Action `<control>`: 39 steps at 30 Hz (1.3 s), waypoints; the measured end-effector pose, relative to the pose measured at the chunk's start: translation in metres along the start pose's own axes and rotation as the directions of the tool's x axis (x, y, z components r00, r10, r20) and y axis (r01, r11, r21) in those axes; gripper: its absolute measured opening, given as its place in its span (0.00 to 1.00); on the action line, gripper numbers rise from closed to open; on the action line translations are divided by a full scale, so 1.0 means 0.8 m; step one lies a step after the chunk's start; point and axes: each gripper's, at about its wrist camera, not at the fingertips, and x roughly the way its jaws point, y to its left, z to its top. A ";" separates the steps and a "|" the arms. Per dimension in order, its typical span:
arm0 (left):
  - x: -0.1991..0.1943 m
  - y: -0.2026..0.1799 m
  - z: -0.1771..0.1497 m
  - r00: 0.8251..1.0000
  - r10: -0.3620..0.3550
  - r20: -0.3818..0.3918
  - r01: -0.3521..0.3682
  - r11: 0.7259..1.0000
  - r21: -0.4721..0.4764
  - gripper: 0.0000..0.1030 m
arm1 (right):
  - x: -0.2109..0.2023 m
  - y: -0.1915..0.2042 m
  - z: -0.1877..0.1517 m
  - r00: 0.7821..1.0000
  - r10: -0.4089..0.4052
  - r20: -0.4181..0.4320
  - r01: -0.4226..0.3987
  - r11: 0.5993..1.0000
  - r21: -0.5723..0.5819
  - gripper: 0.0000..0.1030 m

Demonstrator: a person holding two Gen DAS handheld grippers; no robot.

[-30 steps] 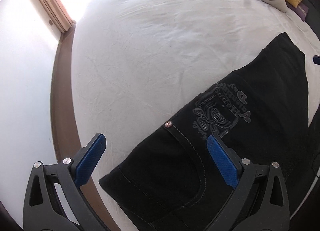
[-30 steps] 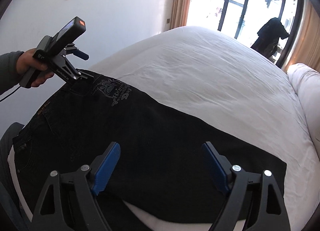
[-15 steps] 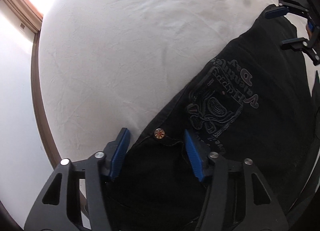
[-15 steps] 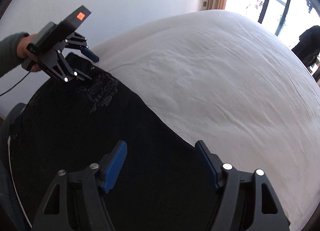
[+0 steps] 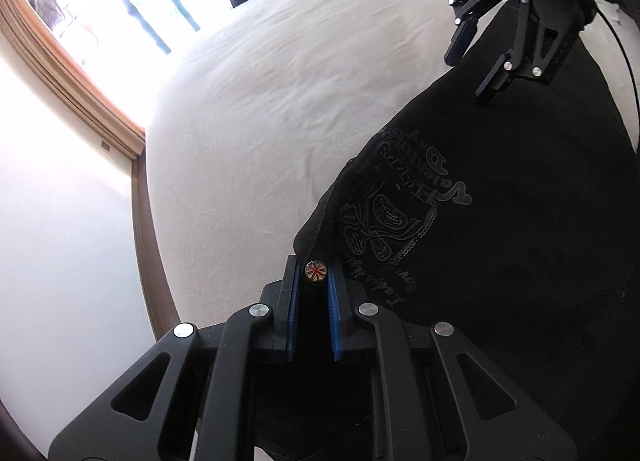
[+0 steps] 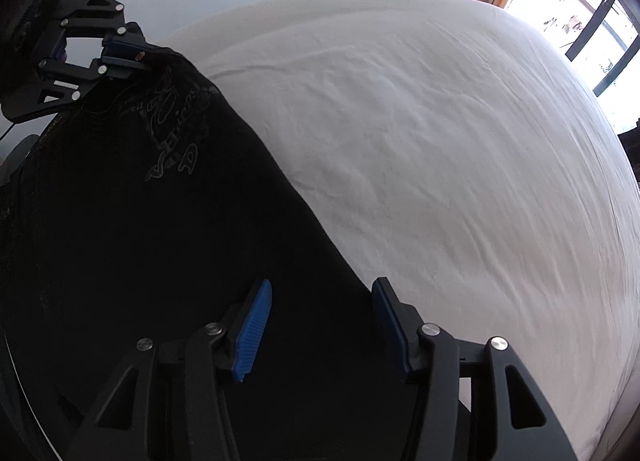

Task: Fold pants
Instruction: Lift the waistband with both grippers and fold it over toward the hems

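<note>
On wrinkled white sheet [image 5: 260, 133], black denim pants [image 5: 520, 241]: left claw [image 5: 311, 281] clamping waistband, right claw [image 6: 320, 301] agape.

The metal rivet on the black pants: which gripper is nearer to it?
Left. The left gripper is shut on the black pants with the rivet between its fingertips. The right gripper, open, is far along the pants edge.
</note>
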 end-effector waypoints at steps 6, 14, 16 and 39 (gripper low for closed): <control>-0.012 -0.015 -0.010 0.999 0.030 0.041 -0.031 0.999 0.035 0.10 | 0.000 0.010 0.023 1.000 0.000 0.003 0.001 0.999 -0.034 0.53; -0.024 -0.015 -0.016 0.997 0.051 0.065 -0.055 0.997 0.050 0.10 | 0.004 0.035 0.043 1.000 0.021 -0.008 -0.021 0.997 -0.069 0.29; -0.028 -0.013 -0.017 0.996 0.051 0.067 -0.054 0.997 0.053 0.10 | 0.006 0.043 0.044 1.000 0.022 -0.011 -0.023 0.997 -0.072 0.22; -0.078 -0.023 -0.035 0.994 0.048 0.093 -0.047 0.999 -0.017 0.10 | -0.075 0.133 -0.005 0.993 -0.081 0.080 0.080 0.997 0.019 0.03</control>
